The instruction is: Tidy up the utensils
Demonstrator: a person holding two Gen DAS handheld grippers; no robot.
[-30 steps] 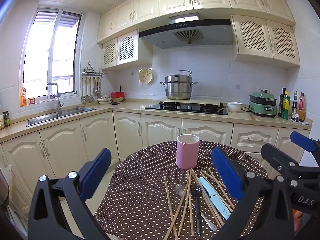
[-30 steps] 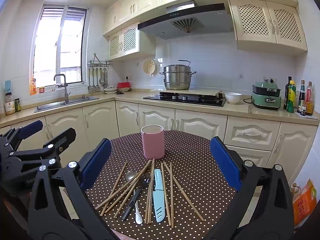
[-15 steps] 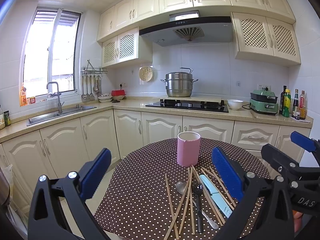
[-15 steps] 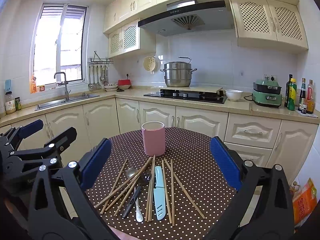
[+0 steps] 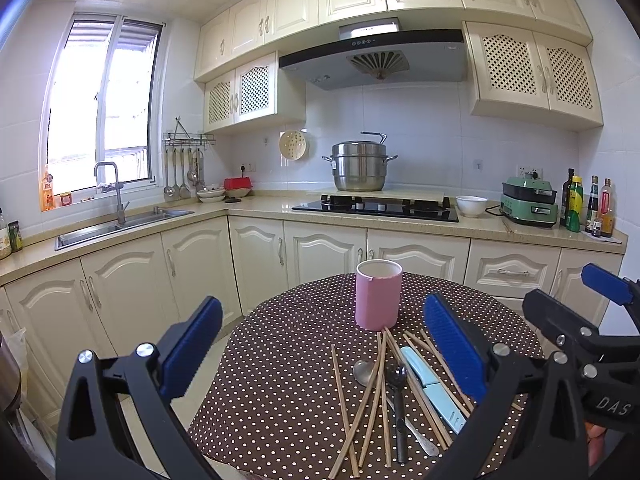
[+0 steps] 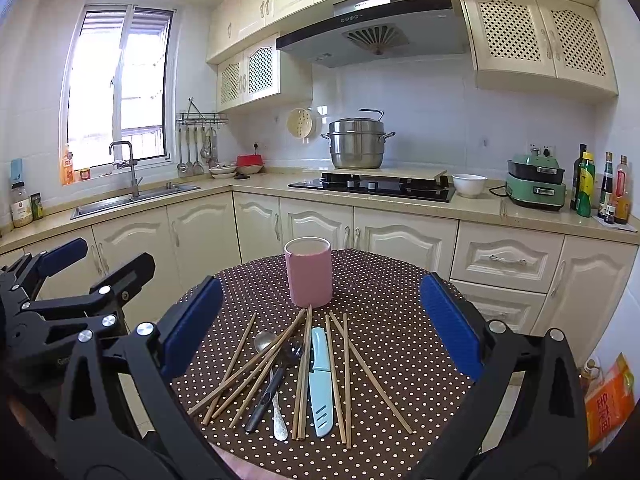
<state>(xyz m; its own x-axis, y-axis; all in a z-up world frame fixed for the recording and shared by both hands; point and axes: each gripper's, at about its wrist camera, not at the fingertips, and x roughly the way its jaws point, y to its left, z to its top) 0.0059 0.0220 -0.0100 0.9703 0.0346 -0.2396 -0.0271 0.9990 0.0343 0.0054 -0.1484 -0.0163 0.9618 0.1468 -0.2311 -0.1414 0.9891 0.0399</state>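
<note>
A pink cup stands upright on a round brown polka-dot table. In front of it lie several wooden chopsticks, a silver spoon, a black spoon and a light blue sheathed knife. My left gripper is open and empty, held above the table's near left side. My right gripper is open and empty above the near edge. Each gripper shows in the other's view: the right, the left.
Cream cabinets and a counter run behind the table, with a sink, a hob with a steel pot, a white bowl, a green appliance and bottles. An orange bag lies on the floor at right.
Both grippers have tilted or risen slightly, so the table and cup sit a little lower in both views. Both stay open and empty. The utensils have not moved.
</note>
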